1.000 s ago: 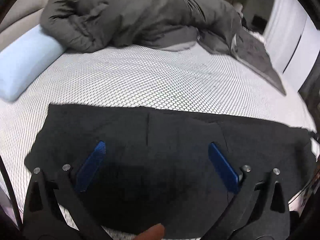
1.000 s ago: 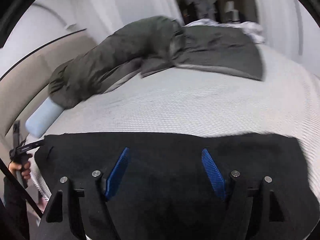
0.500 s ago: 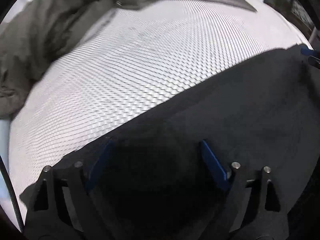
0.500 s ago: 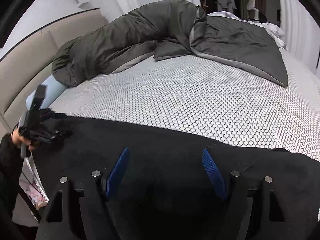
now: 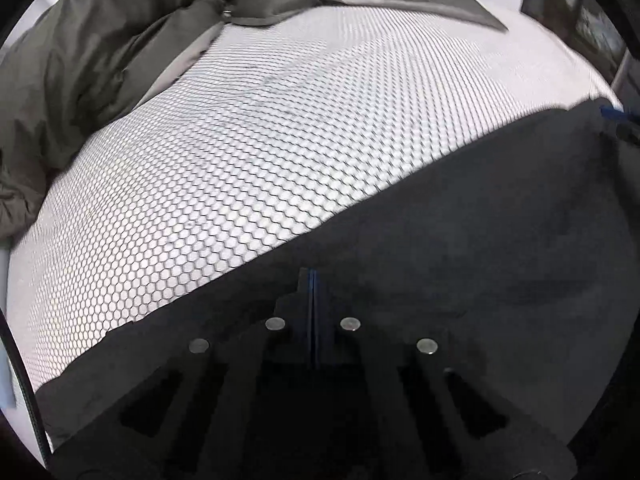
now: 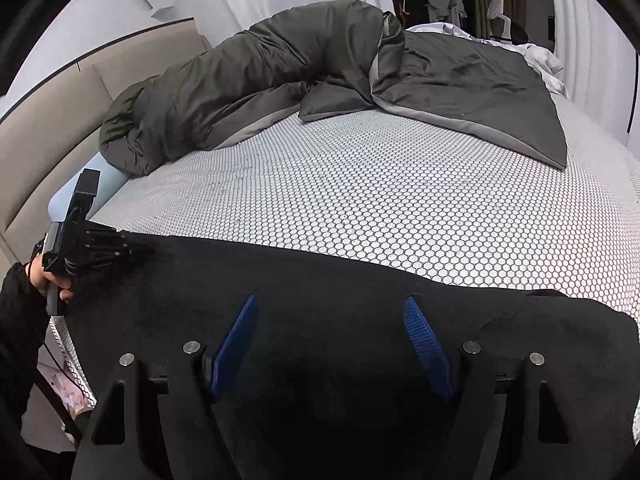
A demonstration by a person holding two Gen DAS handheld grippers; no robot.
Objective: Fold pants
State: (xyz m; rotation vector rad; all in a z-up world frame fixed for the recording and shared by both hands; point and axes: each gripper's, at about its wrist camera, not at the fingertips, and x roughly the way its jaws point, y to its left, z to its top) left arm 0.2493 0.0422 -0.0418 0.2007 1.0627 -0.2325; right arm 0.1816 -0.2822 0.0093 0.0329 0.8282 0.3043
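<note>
Pants (image 6: 320, 280), black and matte, flat across near edge of bed (image 6: 380, 208) under both jaws. Left gripper (image 5: 312, 280) just clenched on pants fabric; right gripper (image 6: 330, 320) released, hovering over cloth. Honeycomb-mesh sheet ahead bare; rumpled grey duvet (image 6: 280, 72) well beyond.

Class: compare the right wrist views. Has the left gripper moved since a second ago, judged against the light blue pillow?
Yes. The left gripper has come up from below the light blue pillow to its near end, onto the black pants; its fingers have just closed.

Black pants (image 6: 360, 280) spread flat along near edge of honeycomb-patterned bed.
</note>
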